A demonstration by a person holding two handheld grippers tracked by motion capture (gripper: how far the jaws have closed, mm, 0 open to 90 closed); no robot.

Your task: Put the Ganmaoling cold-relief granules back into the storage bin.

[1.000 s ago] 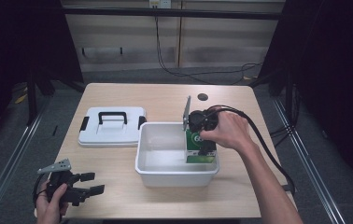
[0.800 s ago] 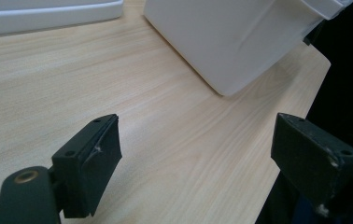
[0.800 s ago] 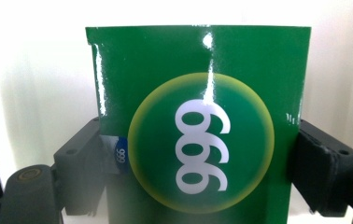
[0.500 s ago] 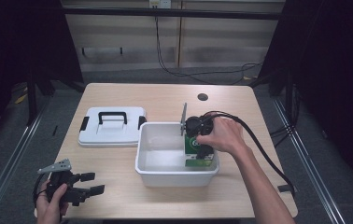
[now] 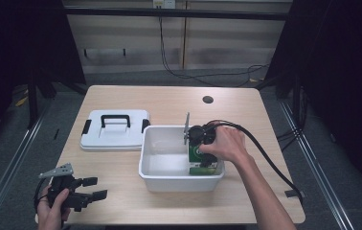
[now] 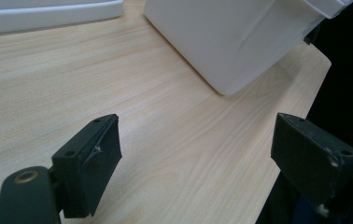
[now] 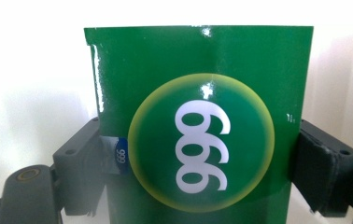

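The right gripper (image 5: 203, 160) has its fingers pinching a green box (image 7: 198, 121), low inside the white tub (image 5: 162, 173), at its right end. Looks like a placing step; next, I'd guess, letting go. Left of the tub, the left gripper (image 5: 95, 188) rests spread over the pale wooden bench (image 5: 169, 100), the lid (image 5: 114, 132) behind it; dark room around.

- Table (image 5: 169, 103): pale wood grain, smooth, matt.
- Tub (image 5: 164, 167) and lid (image 5: 114, 136): white plastic, smooth.
- Green box (image 7: 198, 116): glossy printed card, catching glints.
- Jaw pads (image 6: 97, 154): black, matt, scuffed.
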